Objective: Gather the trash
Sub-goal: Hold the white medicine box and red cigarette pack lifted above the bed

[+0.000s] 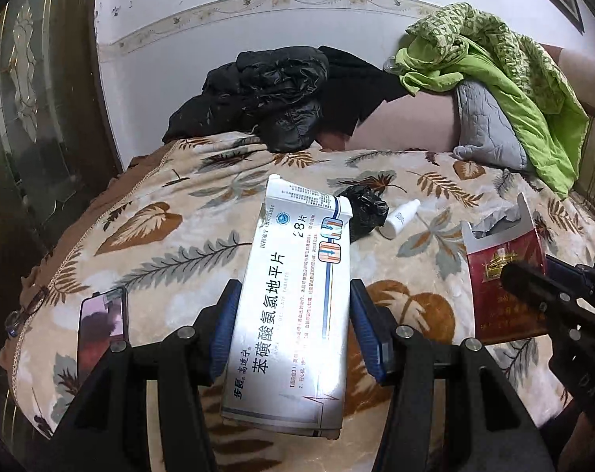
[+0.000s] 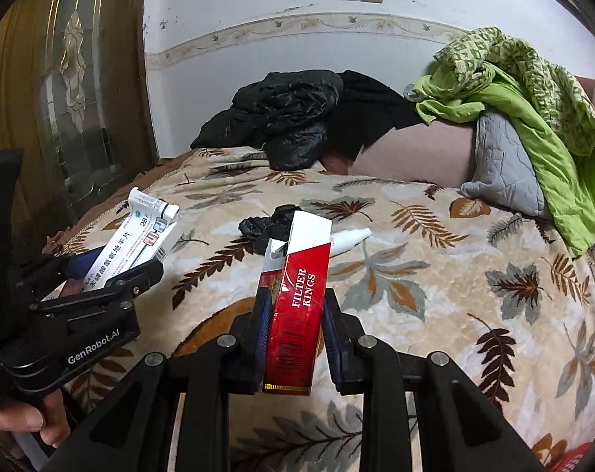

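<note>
Left wrist view: left hand-held gripper (image 1: 293, 326), blue-padded jaws closed on the long sides of a white medicine box (image 1: 297, 306), which stands lengthwise along the fingers with its opened flap end toward twelve o'clock; gripping across the narrow width likely suits the jaw span and keeps the light carton from twisting. Leaf-patterned bed blanket (image 1: 171, 212) beneath. Still lying on it, just past the box's far end at one o'clock: a crumpled black plastic bag (image 1: 366, 210) and, just beside it, a small white bottle (image 1: 401, 218) on its side, both judged to be trash not yet gathered. At three o'clock, a red cigarette pack (image 1: 502, 291), lid open, with the right hand-held gripper (image 1: 533, 287) clamped across it. At eight o'clock, a phone (image 1: 102, 322) flat on the blanket near the bed edge, with eyeglasses (image 1: 24, 312) beyond it; neither looks like trash. Far end: black jacket (image 1: 266, 94), grey cushion (image 1: 486, 122), green cloth (image 1: 494, 59) draped over it. Right wrist view: right hand-held gripper (image 2: 293, 326), jaws pressed on the side faces of the red cigarette pack (image 2: 295, 306), held upright with its flip top open toward twelve o'clock. Behind the pack, the black plastic bag (image 2: 266, 224) at eleven o'clock and the white bottle (image 2: 348, 238) at one o'clock. At nine o'clock, the left hand-held gripper (image 2: 120, 263) carrying the medicine box (image 2: 136, 236), tilted up. Both items are held clear of the blanket, presumably for carrying to a bin; no bin is in either view.
</note>
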Action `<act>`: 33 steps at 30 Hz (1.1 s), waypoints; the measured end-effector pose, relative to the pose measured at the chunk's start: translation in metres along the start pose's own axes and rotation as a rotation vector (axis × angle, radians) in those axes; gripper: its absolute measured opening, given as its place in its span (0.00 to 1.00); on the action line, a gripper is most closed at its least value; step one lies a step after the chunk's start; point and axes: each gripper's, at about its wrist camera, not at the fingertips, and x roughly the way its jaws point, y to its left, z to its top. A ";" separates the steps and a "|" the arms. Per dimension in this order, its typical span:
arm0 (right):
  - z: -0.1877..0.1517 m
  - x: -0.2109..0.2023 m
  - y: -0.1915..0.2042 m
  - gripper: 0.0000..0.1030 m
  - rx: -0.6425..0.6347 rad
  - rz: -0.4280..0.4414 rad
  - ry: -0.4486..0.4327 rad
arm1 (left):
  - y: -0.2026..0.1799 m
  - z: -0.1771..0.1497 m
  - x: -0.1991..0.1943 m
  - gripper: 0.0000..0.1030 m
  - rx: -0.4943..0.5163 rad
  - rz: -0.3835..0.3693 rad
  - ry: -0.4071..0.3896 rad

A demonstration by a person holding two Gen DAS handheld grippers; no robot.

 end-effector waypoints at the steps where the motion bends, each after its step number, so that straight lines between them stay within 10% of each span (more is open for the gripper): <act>1: 0.000 0.001 -0.001 0.26 0.004 0.000 0.003 | 0.001 -0.001 0.001 0.52 -0.001 0.000 0.000; 33: 0.000 0.009 0.000 0.26 0.028 0.027 0.012 | 0.004 -0.011 0.016 0.52 -0.013 -0.010 0.039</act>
